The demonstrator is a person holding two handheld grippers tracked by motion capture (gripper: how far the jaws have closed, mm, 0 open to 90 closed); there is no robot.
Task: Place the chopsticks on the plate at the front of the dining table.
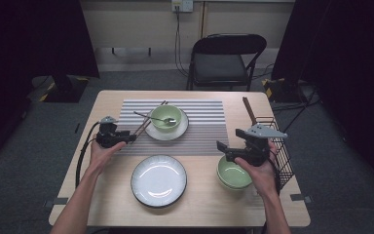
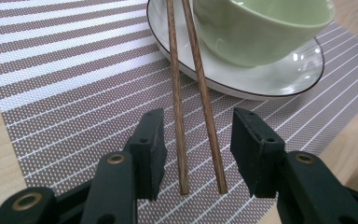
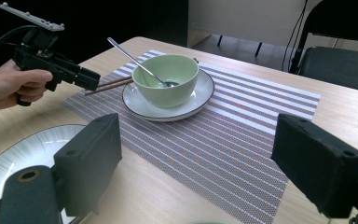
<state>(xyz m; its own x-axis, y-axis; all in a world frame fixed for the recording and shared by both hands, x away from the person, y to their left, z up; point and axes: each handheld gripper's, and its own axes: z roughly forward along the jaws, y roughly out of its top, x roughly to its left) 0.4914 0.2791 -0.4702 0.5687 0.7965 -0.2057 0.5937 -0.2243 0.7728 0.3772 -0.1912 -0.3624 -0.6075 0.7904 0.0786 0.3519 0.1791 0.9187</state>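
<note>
A pair of brown chopsticks lies on the striped placemat, its far ends leaning on the rim of a white saucer. On that saucer stands a green bowl with a metal spoon in it. My left gripper is low over the mat with the near ends of the chopsticks between its jaws. The pads stand clear of the sticks on both sides, so it is open. My right gripper hovers open at the table's right with nothing between its jaws. From there the left gripper shows at the chopsticks.
A large white plate with a dark rim sits at the front middle. Another green bowl is under my right hand. A black wire basket stands at the table's right edge, with a wooden handle at its far end. A folding chair stands beyond the table.
</note>
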